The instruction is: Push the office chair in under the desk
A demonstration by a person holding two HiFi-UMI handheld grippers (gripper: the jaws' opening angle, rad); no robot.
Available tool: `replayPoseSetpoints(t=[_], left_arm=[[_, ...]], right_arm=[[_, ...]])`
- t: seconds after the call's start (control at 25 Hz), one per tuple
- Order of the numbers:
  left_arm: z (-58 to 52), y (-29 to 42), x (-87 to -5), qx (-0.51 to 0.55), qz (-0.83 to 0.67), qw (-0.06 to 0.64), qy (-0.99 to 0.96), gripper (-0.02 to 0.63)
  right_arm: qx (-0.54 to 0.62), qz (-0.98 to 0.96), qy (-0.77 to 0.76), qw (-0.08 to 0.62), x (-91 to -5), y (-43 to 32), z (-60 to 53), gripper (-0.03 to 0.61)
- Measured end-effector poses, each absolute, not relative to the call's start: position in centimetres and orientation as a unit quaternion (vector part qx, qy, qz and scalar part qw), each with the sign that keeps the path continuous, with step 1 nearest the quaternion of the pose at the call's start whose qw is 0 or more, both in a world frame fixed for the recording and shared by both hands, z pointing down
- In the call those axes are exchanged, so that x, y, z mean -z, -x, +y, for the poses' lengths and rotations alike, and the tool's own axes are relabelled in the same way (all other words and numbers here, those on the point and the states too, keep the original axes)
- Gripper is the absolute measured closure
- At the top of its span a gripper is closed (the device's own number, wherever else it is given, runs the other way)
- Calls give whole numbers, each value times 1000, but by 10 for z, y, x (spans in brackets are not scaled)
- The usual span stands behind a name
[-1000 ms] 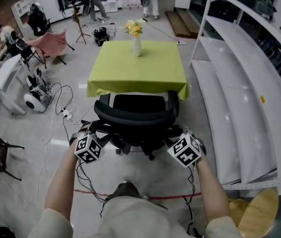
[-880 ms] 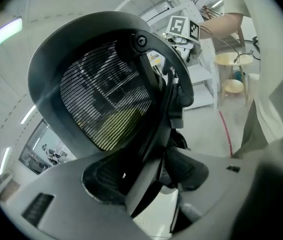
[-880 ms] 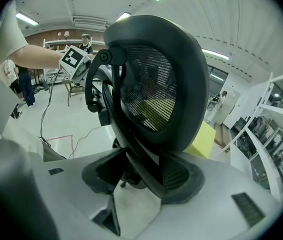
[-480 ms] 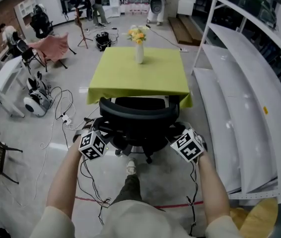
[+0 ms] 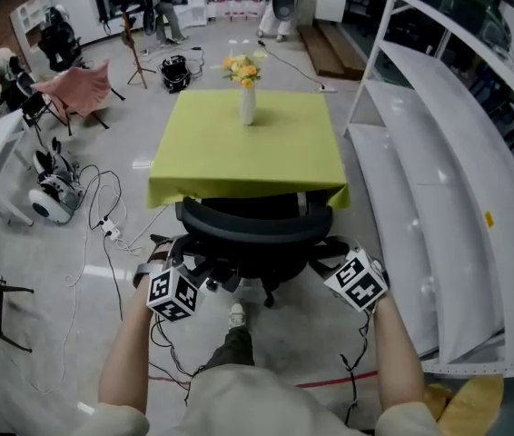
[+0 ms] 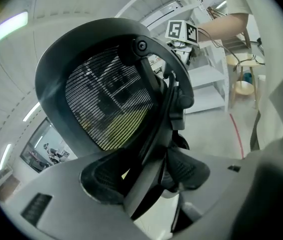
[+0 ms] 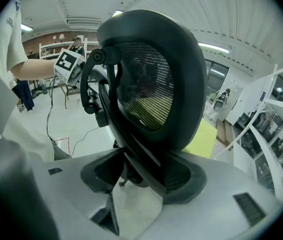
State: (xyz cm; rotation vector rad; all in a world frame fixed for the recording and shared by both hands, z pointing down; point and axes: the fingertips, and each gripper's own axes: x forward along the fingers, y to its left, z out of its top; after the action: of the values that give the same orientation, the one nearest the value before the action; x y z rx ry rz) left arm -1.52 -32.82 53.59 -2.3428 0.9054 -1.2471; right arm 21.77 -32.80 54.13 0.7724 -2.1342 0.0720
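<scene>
- Office chair point(image 5: 252, 230) farther under green-clothed worktop point(image 5: 239, 153) than before, backrest at cloth edge.
- Left hand-held gripper point(image 6: 144, 176) wide, right hand-held gripper point(image 7: 144, 176) opening; backrest strut between jaws of each.
- Flower vase point(image 5: 247, 103) on worktop; shelving point(image 5: 439, 153) rightward.

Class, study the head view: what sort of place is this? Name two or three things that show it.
Probably a lab or studio workshop, not an ordinary office: a lone green-clothed desk with a vase of flowers staged on open floor, loose cables lying about, and large white shelving alongside.
</scene>
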Motion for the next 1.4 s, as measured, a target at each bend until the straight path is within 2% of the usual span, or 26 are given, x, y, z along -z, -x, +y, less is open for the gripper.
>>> replayPoseSetpoints(t=[0.36,0.84,1.4], left_arm=[[-366,23,-534,438,315,153,828,340],[-479,24,-533,442,311,143,829,336],[-572,10,-534,437,291,163,835,341]], right_arm=[[-31,-854,-309,417,-539,-210,-362,337],[-46,-842,-332,424,-537,-208,-469,328],[-28,-838,-364,406,-537,-222,-556,321]])
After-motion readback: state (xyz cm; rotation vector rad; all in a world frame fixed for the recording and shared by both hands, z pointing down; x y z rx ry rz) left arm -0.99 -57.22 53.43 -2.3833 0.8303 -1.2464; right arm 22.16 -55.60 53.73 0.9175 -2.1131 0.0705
